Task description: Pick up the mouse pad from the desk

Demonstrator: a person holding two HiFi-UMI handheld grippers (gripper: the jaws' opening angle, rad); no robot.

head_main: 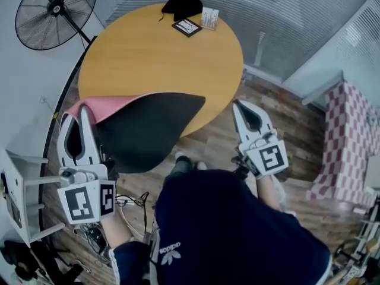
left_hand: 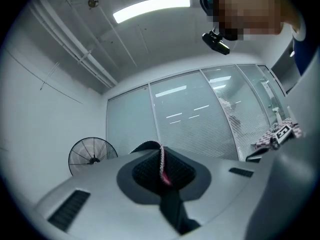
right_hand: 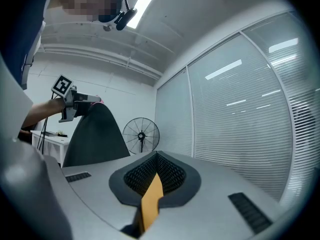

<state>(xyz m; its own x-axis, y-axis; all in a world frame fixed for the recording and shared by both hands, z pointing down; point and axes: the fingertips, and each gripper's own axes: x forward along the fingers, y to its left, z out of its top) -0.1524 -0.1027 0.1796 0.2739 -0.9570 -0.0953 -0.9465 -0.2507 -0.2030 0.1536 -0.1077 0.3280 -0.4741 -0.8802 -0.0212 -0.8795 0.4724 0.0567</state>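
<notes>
The mouse pad (head_main: 148, 129) is off the round desk (head_main: 160, 58), hanging over the desk's 7 o'clock edge with its pink face up and its black underside sagging toward the floor. The left gripper (head_main: 77, 114) has it by the pink corner at about 9 o'clock of the pad. In the left gripper view its fingers (left_hand: 90, 194) are clenched on the thin pink-and-black edge (left_hand: 162, 164).

The right gripper (head_main: 238, 107) sits off the desk's 4 o'clock rim, fingers drawn together on nothing, with only orange desk wood showing through the slit.

The pad looks light, thin and floppy, with a grippy rubber back. It should not slip, but it will fold and swing. A deep pinch on the edge suits it, and a second hold at the far black corner would steady the droop.
</notes>
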